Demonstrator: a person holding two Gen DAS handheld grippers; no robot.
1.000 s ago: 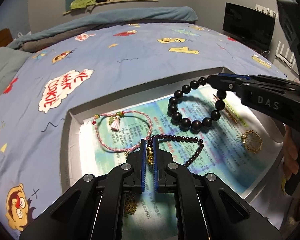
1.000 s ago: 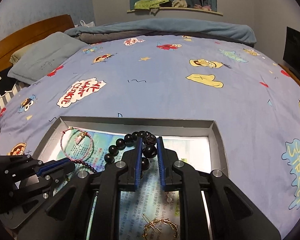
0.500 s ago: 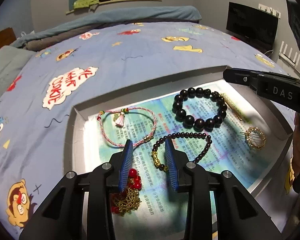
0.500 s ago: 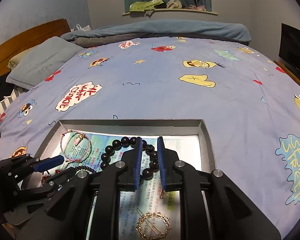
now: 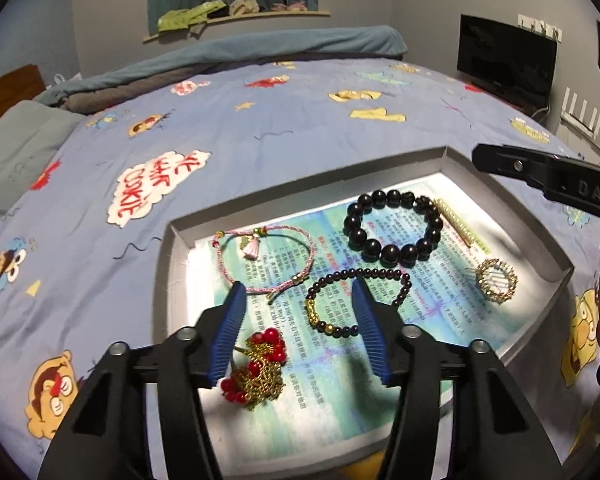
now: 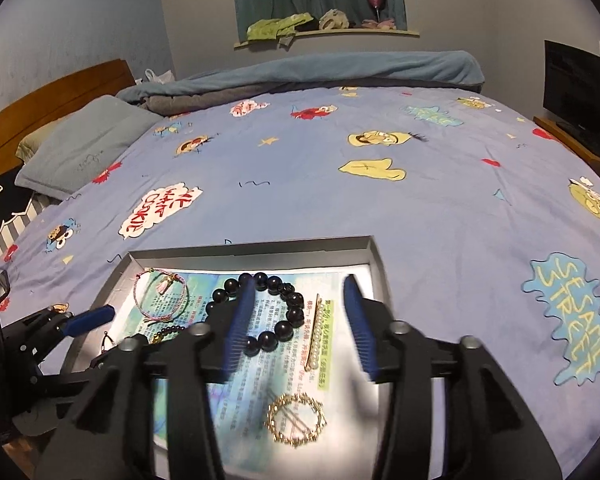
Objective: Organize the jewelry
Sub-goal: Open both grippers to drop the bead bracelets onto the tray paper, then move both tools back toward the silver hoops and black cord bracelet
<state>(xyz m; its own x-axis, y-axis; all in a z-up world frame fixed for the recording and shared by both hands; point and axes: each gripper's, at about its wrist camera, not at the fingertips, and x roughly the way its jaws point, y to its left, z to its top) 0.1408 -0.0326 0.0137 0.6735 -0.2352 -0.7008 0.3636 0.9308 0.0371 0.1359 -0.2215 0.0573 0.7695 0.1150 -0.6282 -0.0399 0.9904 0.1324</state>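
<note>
The jewelry lies in a shallow grey tray (image 5: 168, 264) on the bed, on a printed paper sheet (image 5: 428, 304) whose small lines of text are too fine to read. A bracelet of large black beads (image 5: 394, 228) sits toward the tray's far side, just beside a slim gold bar clip (image 5: 456, 222). Nearer the left corner is a pink cord bracelet (image 5: 266, 260) with a small tassel. In the middle lies a thin dark bead bracelet (image 5: 356, 300) with gold beads, and close to the near edge a heap of gold chain with red beads (image 5: 260, 368). A round gold hair clip (image 5: 496, 280) rests at the right.

The left gripper (image 5: 298, 328) hovers over the thin bracelet and the chain heap, its blue-padded fingers spread wide and grasping nothing. The right gripper (image 6: 298, 320) hangs above the black beads and bar clip, fingers likewise released and empty; its side bears the letters "DAS".

The blue bedsheet (image 6: 320, 184) carries cartoon prints reading "ME WANT COOKIE" and "SESAME STREET". A dark screen (image 6: 580, 92) stands at the right.
</note>
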